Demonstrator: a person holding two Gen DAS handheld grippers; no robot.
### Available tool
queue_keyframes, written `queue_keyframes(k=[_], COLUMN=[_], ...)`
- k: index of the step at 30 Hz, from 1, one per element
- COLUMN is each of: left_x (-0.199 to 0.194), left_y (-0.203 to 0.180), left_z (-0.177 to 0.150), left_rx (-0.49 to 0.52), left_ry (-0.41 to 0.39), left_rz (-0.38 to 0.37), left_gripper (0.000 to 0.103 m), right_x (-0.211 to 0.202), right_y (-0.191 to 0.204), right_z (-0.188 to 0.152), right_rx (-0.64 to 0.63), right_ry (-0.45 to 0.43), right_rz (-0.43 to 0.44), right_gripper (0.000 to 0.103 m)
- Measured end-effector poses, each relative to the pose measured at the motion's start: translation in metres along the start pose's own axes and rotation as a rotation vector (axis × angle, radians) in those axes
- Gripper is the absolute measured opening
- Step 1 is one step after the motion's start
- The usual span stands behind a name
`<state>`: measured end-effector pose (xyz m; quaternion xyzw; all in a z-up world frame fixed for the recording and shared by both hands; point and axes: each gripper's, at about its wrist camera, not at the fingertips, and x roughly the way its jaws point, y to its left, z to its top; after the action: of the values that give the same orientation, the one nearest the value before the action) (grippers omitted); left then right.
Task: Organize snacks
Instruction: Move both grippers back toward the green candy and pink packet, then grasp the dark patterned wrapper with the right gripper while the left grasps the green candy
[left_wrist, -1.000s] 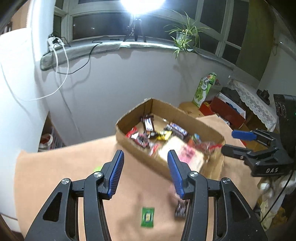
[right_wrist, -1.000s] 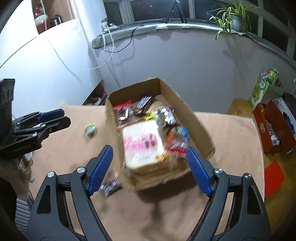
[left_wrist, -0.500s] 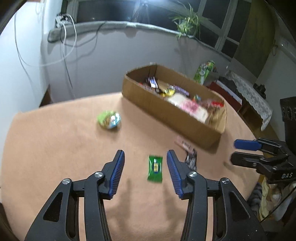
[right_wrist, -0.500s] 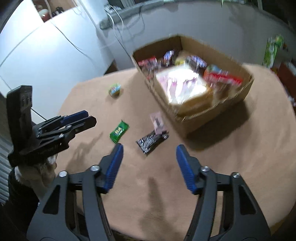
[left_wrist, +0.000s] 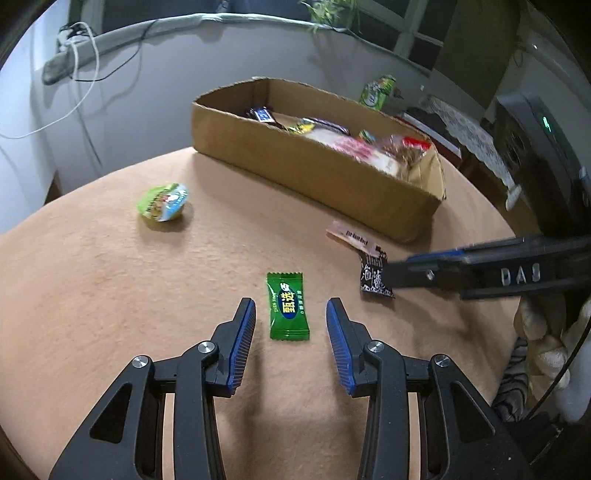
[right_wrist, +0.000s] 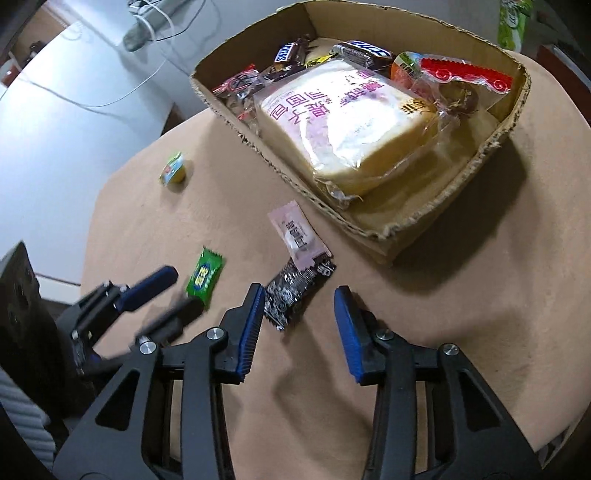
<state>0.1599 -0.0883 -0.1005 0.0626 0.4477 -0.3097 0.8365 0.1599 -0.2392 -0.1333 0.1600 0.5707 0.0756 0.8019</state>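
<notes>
Snacks lie scattered on the tan bench (left_wrist: 110, 295) in front of us, beside a cardboard box (left_wrist: 314, 173) already packed with chocolate bars, a wrapped loaf of bread (right_wrist: 343, 125) and a red-edged packet (right_wrist: 465, 77). Our left hand-held gripper (left_wrist: 290, 319) points down at a green candy (left_wrist: 288, 306), which lies flat between the two blue pads; the jaws are closing but neither pad touches the wrapper. Our right hand-held gripper (right_wrist: 299, 308) hovers over a black sachet (right_wrist: 295, 291), whose lower end sits just beside the left pad; its jaws are closing too, with nothing gripped. A pale pink sachet (right_wrist: 299, 234) overlaps the upper end of the black one and lies near the corner of the box. Farther off, toward the far edge of the bench, a small jelly cup (left_wrist: 164, 201) with a green and blue lid rests tilted, well apart from the other loose snacks.
</notes>
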Motion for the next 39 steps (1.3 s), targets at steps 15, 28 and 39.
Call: queue_keyframes(k=[15,28,39], left_x=[0.014,0.004,-0.012], left_y=[-0.003,0.008,0.003], left_z=[-0.004,-0.011,-0.012], left_rx=[0.081,0.015,-0.014], left_ry=[-0.013,-0.017,-0.022], left_rz=[0.07,0.083,0.117], left_gripper=[0.027,0.02,0.02], right_x=[0.022,0.004,-0.016], right_y=[0.039,0.027,0.005], right_z=[0.002,-0.021,-0.03], right_rx=[-0.112,-0.162,-0.2], right_ry=[-0.006,-0.024,-0.036], right_rz=[-0.18,-0.107,-0.054], right_gripper=[0.026,0.025,0.025])
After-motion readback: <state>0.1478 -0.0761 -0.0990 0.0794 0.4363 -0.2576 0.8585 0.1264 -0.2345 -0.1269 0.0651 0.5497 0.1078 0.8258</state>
